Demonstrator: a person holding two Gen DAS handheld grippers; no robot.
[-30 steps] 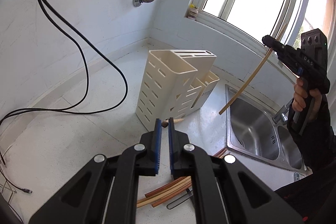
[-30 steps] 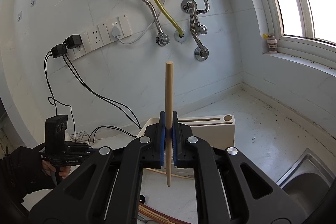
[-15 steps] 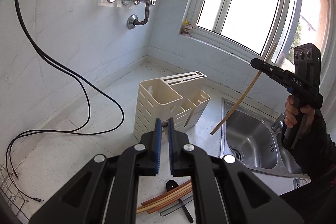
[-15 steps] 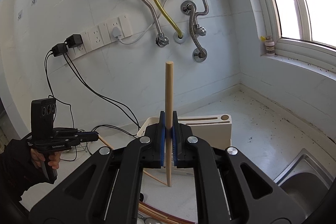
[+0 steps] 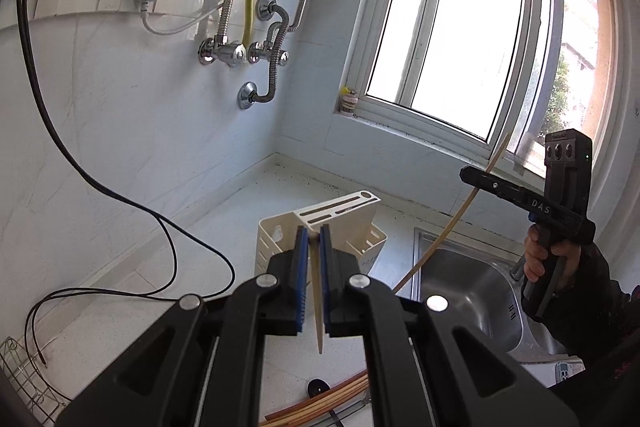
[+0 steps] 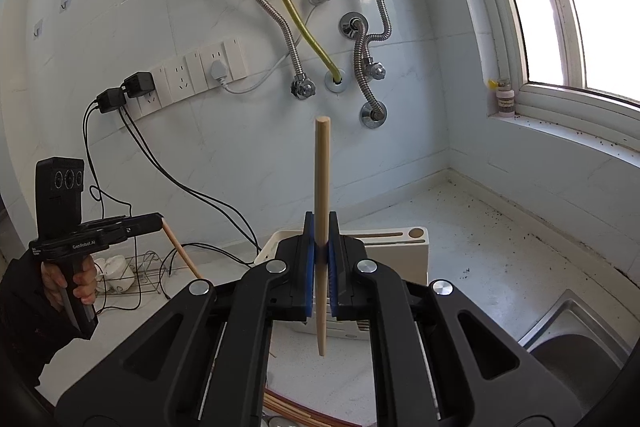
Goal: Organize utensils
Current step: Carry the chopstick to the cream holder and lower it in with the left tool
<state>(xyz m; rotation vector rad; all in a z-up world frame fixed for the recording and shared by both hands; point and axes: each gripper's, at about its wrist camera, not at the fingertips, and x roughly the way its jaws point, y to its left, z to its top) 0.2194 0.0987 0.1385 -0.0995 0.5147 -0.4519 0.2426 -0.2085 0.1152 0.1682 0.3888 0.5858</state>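
Both hands up w/ a chopstick each, mid-carry toward the cream holder on the counter, so this reads as the transport-and-drop step, insertion not yet done. Left gripper: jaws nearly shut, pinching a pale chopstick near its thick end; long axis roughly vertical, thin tip pointing down, hanging clear above the counter. From the right wrist view that same stick angles down and rightward out of the jaws. Right gripper: jaws clamped narrow on a second chopstick, held abt mid-length, upright, blunt end up toward the wall pipes, taper down, tip hanging in front of the holder, not in it. More sticks and a dark spoon lie on the counter below, near the sink. Next move, I'd judge: bring one tip over an open compartment, keep the stick vertical, lower, then release; cannot tell which compartment is meant. Risk: tip catching the rim or the slotted lid.
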